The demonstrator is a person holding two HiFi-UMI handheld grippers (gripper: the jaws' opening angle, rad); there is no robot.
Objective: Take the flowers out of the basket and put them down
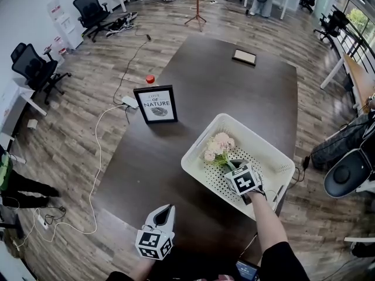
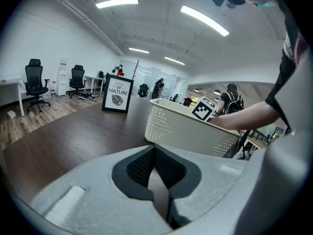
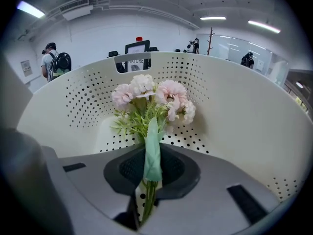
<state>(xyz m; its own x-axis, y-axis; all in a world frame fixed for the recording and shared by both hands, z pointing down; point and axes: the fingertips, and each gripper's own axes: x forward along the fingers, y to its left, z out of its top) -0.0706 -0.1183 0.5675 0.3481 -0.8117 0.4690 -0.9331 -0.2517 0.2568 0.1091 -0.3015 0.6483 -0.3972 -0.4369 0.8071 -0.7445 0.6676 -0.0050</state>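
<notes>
A small bunch of pale pink flowers [image 1: 218,148] with green stems lies inside the white perforated basket [image 1: 265,151] on the dark table. My right gripper [image 1: 232,166] reaches down into the basket and is shut on the flower stems. In the right gripper view the stems and a green leaf are pinched between the pads, the blooms [image 3: 151,97] stand ahead of my right gripper [image 3: 150,164], and the basket wall [image 3: 244,111] curves around them. My left gripper [image 1: 169,208] hovers near the table's front edge, shut and empty. In its own view my left gripper [image 2: 155,153] faces the basket [image 2: 186,129] from the side.
A black-framed "Nature" sign [image 1: 156,104] stands on the table left of the basket. A small dark framed item [image 1: 244,57] lies at the table's far end. Cables and a red object [image 1: 150,79] are on the floor to the left, with office chairs [image 1: 35,69] beyond.
</notes>
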